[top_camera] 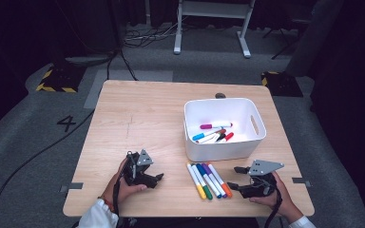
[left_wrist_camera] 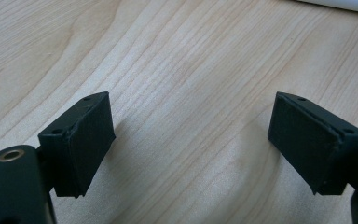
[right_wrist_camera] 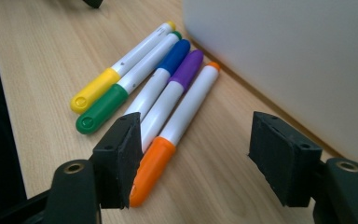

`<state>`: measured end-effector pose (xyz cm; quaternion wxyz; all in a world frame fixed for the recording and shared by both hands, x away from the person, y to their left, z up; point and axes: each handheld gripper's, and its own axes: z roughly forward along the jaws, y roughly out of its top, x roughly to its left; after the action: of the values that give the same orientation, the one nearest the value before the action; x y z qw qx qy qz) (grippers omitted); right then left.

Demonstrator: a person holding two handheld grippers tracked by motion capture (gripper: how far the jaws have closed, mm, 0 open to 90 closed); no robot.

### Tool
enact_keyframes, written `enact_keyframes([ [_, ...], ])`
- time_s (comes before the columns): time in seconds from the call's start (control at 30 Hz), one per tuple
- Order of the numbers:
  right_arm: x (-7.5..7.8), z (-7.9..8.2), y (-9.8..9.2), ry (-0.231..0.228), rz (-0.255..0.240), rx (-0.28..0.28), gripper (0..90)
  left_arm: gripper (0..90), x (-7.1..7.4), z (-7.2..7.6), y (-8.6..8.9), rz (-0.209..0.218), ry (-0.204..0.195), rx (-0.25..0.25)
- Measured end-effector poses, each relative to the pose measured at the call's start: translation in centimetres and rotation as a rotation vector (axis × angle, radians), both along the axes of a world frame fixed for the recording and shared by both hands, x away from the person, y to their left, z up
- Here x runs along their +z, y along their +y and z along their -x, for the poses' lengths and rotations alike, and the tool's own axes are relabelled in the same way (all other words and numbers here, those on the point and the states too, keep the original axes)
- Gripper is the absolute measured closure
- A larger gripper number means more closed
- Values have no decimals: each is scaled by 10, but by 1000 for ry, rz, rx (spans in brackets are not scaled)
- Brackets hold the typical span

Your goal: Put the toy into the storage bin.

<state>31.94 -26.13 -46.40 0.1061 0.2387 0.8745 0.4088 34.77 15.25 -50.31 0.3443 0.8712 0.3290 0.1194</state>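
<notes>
Left gripper (top_camera: 158, 178) held low at 7 o'clock, jaws apart and empty, pointing toward 3 o'clock; right gripper (top_camera: 235, 177) low at 5 o'clock, jaws apart, empty, pointing toward 9 o'clock.

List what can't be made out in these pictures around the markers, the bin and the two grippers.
- Markers in the white bin, high view: too small and overlapping to count surely; the front wall hides the bin floor.
- Orange-capped marker, right gripper view: the right gripper's jaw covers part of its cap, so contact is unclear.
- Left gripper, left gripper view: bare wood lies between its open jaws; the top edge crops the bin.
- Blue-capped marker: same jaw hides its near end.
</notes>
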Motion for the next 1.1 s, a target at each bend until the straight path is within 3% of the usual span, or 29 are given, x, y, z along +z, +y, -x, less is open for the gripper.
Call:
enact_keyframes([
  [0.33, -18, -9, 14, 45, 71, 31, 379, 143, 0, 0, 0, 0, 0, -1],
  [0.53, -28, -18, 10, 46, 110, 2, 507, 144, 0, 1, 0, 1, 1, 1],
  [0.77, -31, -26, -10, 33, 69, -38, 727, 144, 0, 1, 0, 1, 1, 1],
  [1.1, -29, -27, -15, 8, 93, 17, 742, 145, 0, 1, 0, 0, 2, 6],
])
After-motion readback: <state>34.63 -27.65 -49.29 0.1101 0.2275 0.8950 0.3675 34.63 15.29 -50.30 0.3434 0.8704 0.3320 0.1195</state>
